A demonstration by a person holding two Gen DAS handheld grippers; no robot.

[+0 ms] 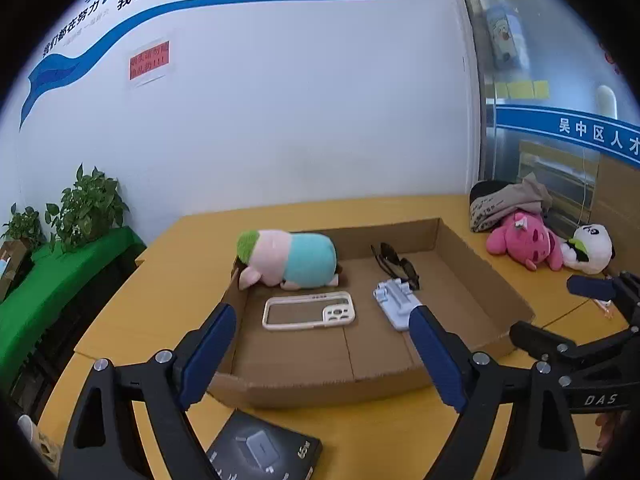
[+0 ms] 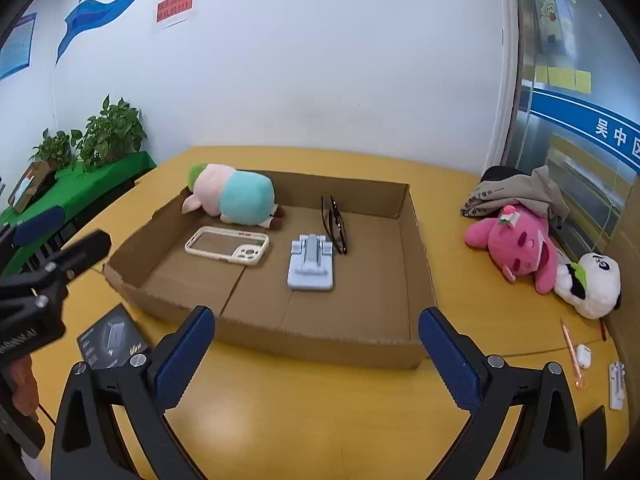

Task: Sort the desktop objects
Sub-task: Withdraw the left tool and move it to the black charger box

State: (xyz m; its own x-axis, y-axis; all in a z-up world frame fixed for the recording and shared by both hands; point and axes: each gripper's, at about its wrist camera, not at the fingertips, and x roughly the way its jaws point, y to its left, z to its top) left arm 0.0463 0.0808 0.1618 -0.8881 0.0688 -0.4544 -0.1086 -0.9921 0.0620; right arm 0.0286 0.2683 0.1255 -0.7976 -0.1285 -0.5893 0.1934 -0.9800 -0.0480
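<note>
A shallow cardboard tray lies on the yellow table. In it are a teal-and-pink plush pig, a cream phone case, a light blue phone stand and dark glasses. My left gripper is open and holds nothing, just short of the tray's front left corner. Beside it my right gripper is open and bare before the front wall. A black box lies on the table under the left gripper.
At the right lie a pink plush, a panda plush, a grey cloth bundle, a pen, a white earbud case and a white stand. Potted plants stand on a green shelf at the left.
</note>
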